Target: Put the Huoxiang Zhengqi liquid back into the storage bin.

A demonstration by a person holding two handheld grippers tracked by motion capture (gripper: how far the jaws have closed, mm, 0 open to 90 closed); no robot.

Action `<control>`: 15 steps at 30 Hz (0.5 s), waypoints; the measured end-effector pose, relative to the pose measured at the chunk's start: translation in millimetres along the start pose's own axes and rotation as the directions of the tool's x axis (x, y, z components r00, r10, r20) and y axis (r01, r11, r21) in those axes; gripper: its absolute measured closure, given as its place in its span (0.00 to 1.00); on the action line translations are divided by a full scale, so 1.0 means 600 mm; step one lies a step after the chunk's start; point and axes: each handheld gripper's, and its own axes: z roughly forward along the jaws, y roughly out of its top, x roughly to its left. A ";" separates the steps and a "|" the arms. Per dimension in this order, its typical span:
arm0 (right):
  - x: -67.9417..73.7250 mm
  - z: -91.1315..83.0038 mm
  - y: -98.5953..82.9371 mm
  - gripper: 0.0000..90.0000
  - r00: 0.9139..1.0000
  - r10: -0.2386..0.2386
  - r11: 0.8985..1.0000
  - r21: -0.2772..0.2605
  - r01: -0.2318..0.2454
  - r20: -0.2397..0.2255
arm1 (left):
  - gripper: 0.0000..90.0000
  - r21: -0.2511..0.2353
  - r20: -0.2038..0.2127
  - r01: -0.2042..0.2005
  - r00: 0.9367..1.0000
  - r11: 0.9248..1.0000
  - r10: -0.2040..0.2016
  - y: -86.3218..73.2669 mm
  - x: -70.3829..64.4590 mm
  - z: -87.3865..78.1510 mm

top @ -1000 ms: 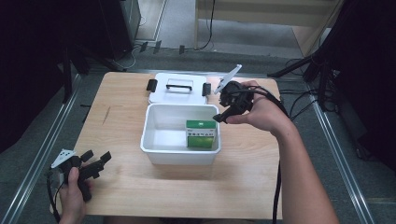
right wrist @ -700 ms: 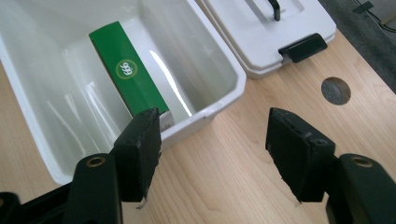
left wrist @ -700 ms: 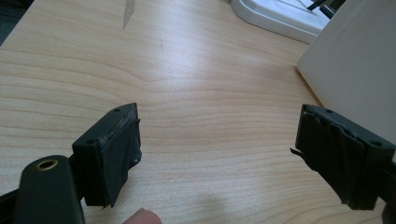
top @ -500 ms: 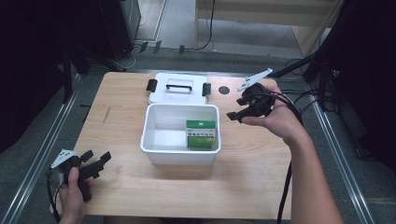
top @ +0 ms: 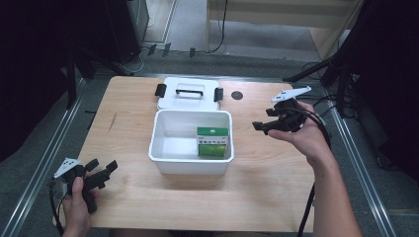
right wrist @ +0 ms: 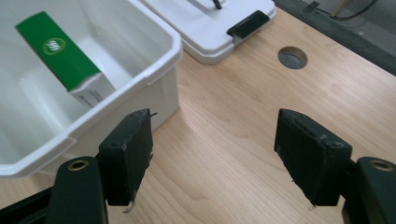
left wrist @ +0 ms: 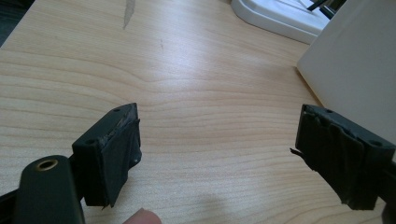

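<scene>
- White bin [top: 168, 157] mid-table, green box [top: 213, 142] inside against its right wall
- Lid [top: 188, 94] flat just behind bin
- Right gripper [top: 267, 125] beside bin's right wall, jaws wide, empty
- Left gripper [top: 102, 170] near-left of bin, jaws wide, empty

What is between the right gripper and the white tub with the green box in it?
Nothing but bare wooden table. The high view shows it between the right gripper and the white tub; the right gripper view shows bare wood too.

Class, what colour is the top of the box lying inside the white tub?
Green box, clearest in the right gripper view.
</scene>
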 end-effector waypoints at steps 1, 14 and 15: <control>-0.002 0.001 -0.006 0.31 1.000 0.010 1.000 -0.010 -0.010 0.009 | 0.17 0.000 0.000 0.000 1.000 1.000 0.000 0.000 0.000 0.000; -0.002 0.017 -0.080 0.28 0.985 0.133 0.986 -0.116 -0.120 0.109 | 0.17 0.000 0.000 0.000 1.000 1.000 0.000 0.000 0.000 0.000; -0.001 0.018 -0.084 0.26 0.982 0.150 0.984 -0.117 -0.136 0.114 | 0.17 0.000 0.000 0.000 1.000 1.000 0.000 0.000 0.000 0.000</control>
